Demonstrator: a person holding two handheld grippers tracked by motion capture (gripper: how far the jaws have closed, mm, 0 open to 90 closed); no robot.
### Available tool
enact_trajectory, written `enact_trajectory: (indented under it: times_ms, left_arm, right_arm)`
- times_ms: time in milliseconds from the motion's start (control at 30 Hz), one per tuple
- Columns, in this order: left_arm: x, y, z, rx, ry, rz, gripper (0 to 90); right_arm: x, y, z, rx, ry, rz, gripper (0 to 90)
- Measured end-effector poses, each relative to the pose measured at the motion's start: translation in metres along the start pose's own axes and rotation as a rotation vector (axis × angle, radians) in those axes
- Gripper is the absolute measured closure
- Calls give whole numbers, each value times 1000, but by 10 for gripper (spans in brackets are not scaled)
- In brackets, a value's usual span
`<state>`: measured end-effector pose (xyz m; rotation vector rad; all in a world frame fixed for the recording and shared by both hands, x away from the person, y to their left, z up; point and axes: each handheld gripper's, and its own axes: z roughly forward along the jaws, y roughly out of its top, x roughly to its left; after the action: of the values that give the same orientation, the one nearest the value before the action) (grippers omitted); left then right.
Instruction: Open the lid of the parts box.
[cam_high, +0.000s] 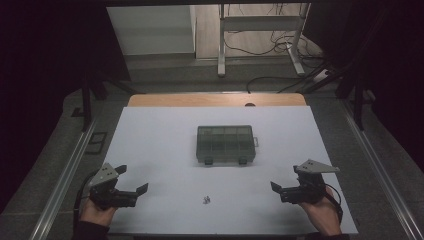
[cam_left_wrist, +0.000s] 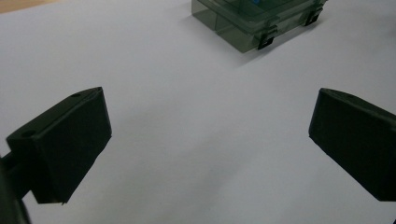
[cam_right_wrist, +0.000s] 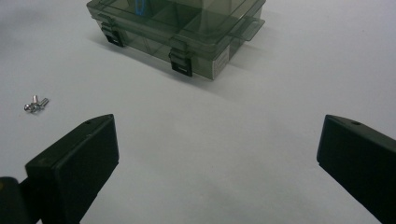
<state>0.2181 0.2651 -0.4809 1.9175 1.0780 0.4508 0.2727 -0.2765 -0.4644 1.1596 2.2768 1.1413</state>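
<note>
1. Screws (cam_high: 205, 200) lie in a small cluster on the white table (cam_high: 150, 150), on my side of the smoky compartment box (cam_high: 225, 144), a little left of its middle and well apart from it. The box is my landmark: it sits shut, both front latches (cam_right_wrist: 181, 63) down, near the table's centre.

2. My left gripper (cam_high: 134, 183) hovers to the near left of the box, jaws wide apart and empty. My right gripper (cam_high: 285, 186) hovers to the near right of the box, jaws likewise spread, nothing between them.

3. I judge the box must be opened before the screws can go in, so the latches come first.

4. To do it well, I would bring one gripper to steady the box's side while the other lifts each latch from below, one at a time.

5. For the screws, I would approach low and close the jaws on one screw only; they are tiny and touching, so a careless pinch could scatter them away from the box.
</note>
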Motion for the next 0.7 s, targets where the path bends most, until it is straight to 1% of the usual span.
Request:
enact_trajectory:
  times_ms: [300,433,600,700]
  left_arm:
    - [2,4,6,4,-18,-12,0]
    - [3,7,10,12,-19,-4,0]
    - [4,10,14,10,-20,2,0]
    - [4,12,16,10,-25,-1,0]
  right_arm:
    - [-2,5,7,5,12,10,0]
    - [-3,8,10,5,17,9,0]
    - [-4,11,13,1,26,9,0]
    - [-4,14,17,-1,26,11,0]
